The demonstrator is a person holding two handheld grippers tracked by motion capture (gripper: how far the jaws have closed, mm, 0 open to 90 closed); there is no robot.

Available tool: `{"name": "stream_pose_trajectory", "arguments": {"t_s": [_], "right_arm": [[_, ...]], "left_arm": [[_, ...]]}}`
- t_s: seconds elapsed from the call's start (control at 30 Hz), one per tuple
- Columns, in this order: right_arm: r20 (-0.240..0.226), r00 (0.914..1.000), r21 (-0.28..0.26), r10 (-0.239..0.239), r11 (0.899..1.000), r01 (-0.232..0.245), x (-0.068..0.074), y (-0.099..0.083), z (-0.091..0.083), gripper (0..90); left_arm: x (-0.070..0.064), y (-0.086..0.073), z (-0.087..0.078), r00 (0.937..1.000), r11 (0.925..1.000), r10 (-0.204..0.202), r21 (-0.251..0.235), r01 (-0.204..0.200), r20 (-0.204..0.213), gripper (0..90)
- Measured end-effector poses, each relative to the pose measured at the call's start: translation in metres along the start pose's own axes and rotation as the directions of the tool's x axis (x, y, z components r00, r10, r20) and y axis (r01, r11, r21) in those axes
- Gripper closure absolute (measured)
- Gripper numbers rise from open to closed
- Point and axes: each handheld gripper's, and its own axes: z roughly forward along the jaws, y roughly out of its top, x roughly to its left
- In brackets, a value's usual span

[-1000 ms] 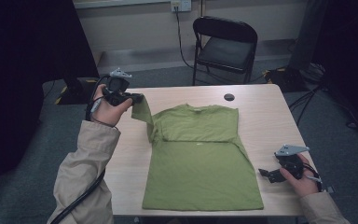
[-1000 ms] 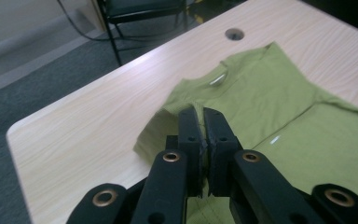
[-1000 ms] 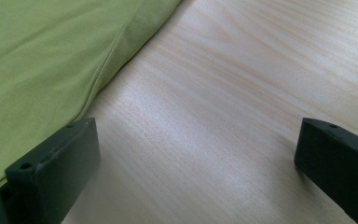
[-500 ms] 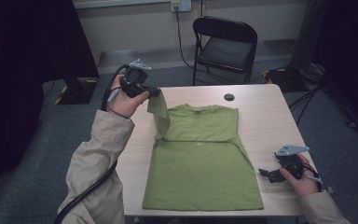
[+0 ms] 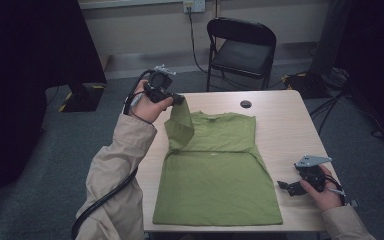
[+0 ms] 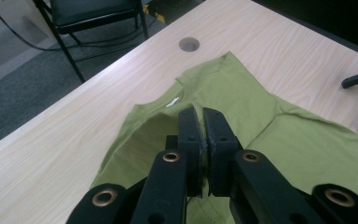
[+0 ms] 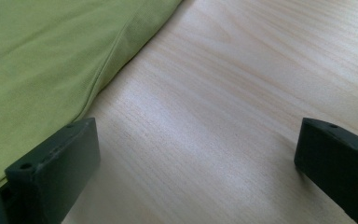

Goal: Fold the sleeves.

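Grey carpet, a folding chair (image 5: 241, 47) and a wall socket are framing the pale wooden table (image 5: 285, 130) in the high view. On it a green T-shirt (image 5: 217, 175) is lying flat, collar toward the far edge. The left gripper (image 5: 176, 98) is holding the shirt's left sleeve (image 5: 180, 125) raised above the table's far-left corner, so the cloth is hanging in a strip down to the shoulder; judged, this lift is preparing a fold of the sleeve inward over the body. The right gripper (image 5: 286, 186) is resting low on the table just beside the shirt's right hem, apparently waiting.

Left gripper view: the jaws are pressing together on a pinch of green fabric, the sleeve (image 6: 140, 140) draping below them, the collar (image 6: 177, 95) and a round cable hole (image 6: 189, 44) lying beyond. The clamp is keeping the thin cloth from slipping.

Right gripper view: the jaws are standing wide apart over bare wood (image 7: 223, 116), holding nothing, with the shirt's edge (image 7: 107, 65) near the left jaw, likely positioned to steady or take that side.
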Motion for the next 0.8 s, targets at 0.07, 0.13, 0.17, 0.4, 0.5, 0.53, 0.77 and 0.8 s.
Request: {"name": "stream_pose_trajectory", "arguments": {"t_s": [0.07,0.13,0.17,0.4,0.5,0.53,0.77,0.8], "right_arm": [[0.0,1.0,0.0,0.0,1.0,0.0,0.0,0.0,0.0,0.0],[0.0,1.0,0.0,0.0,1.0,0.0,0.0,0.0,0.0,0.0],[0.0,1.0,0.0,0.0,1.0,0.0,0.0,0.0,0.0,0.0],[-0.001,1.0,0.0,-0.002,1.0,0.002,0.0,0.0,0.0,0.0],[-0.001,1.0,-0.001,-0.004,1.0,0.004,0.0,0.0,0.0,0.0],[-0.001,1.0,-0.001,-0.004,1.0,0.004,0.0,0.0,0.0,0.0],[-0.001,1.0,-0.001,-0.004,1.0,0.004,0.0,0.0,0.0,0.0],[-0.001,1.0,-0.001,-0.004,1.0,0.004,0.0,0.0,0.0,0.0]], "left_arm": [[-0.001,0.002,0.006,0.9999,0.9998,0.011,0.015,-0.011,0.002,87.3],[-0.001,0.003,0.013,0.9999,0.9995,0.015,0.026,-0.015,0.006,87.3],[-0.002,0.004,0.016,0.9998,0.9993,0.02,0.03,-0.02,0.007,87.3],[-0.006,0.011,0.038,0.9989,0.9989,0.023,0.039,-0.025,0.041,87.3],[-0.008,0.015,0.045,0.9983,0.9986,0.041,0.03,-0.043,0.042,87.1],[-0.008,0.017,0.047,0.9981,0.9987,0.047,0.02,-0.048,0.039,86.6],[-0.008,0.023,0.056,0.9999,0.9999,0.013,0.004,-0.013,-0.003,34.4],[-0.008,0.023,0.056,0.9999,0.9999,0.013,-0.003,-0.013,-0.011,23.4]]}}
